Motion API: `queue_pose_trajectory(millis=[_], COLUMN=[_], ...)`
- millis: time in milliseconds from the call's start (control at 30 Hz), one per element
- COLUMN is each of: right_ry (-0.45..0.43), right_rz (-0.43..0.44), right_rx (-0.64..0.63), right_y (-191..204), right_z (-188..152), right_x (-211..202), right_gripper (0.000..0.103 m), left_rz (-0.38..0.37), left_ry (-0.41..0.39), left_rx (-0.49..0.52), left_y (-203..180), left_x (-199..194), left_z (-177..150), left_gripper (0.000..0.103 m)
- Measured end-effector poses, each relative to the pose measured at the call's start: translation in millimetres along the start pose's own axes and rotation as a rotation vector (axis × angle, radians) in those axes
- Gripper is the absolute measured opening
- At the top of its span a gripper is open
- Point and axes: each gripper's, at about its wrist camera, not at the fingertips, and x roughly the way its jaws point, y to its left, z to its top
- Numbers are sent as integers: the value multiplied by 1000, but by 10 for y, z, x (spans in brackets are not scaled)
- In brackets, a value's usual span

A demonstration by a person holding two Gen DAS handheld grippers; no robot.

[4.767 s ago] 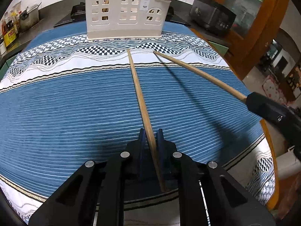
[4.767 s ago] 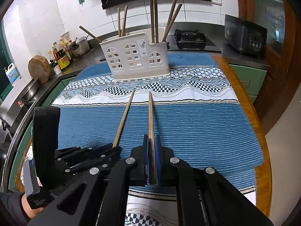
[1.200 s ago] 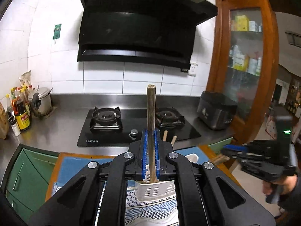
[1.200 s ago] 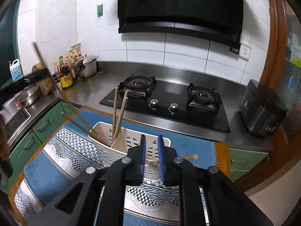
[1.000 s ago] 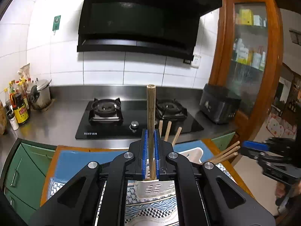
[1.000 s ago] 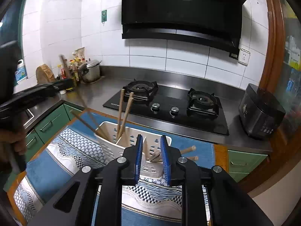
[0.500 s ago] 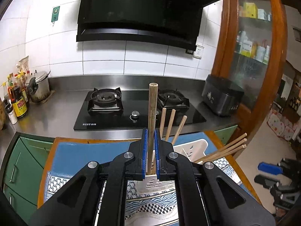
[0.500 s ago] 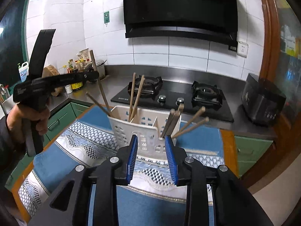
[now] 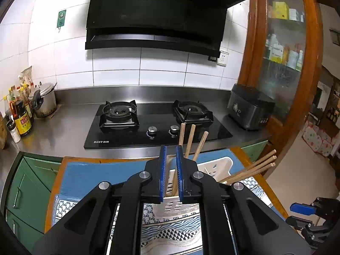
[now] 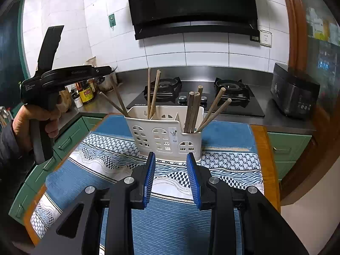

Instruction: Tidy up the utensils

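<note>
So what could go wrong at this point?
1. The left gripper stands slightly open around a thin wooden chopstick that reaches down into the white plastic utensil holder. Pulling away sideways might catch the stick and flick it out, or tip the holder.
2. Two chopsticks lean far out over the holder's end. The open, empty right gripper could knock them if it moves in carelessly.
</note>
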Motion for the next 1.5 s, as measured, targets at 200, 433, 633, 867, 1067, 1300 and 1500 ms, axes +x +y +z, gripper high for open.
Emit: queue_pose_trajectory(millis=[200,433,633,867,1067,1300,1500], right_ry=[-8,-7,4,25,45,46,24], right_rz=[-2,-12,-26,-44,-38,-48,-63], right_rx=[3,3,-7,-13,8,10,6], right_y=[43,118,192,248,245,266,295], right_z=[-48,-165,-256,-369,-471,-532,-553], right_x=[-73,-117,-141,-143,-149,-195,-284], right_gripper=[35,37,44,45,45,46,67], left_rz=[-5,-18,24,81,123,153,193], left_ry=[-19,-16,-9,2,8,29,30], left_rx=[-6,3,-12,-11,-16,-22,11], left_y=[-22,-158,-236,-302,-331,-364,-436], left_x=[-207,-506,-716,-905,-1019,-1095,-1171], left_z=[-30,-325,-671,-1024,-1224,-1377,-1460], left_gripper=[19,43,65,89,98,98,98])
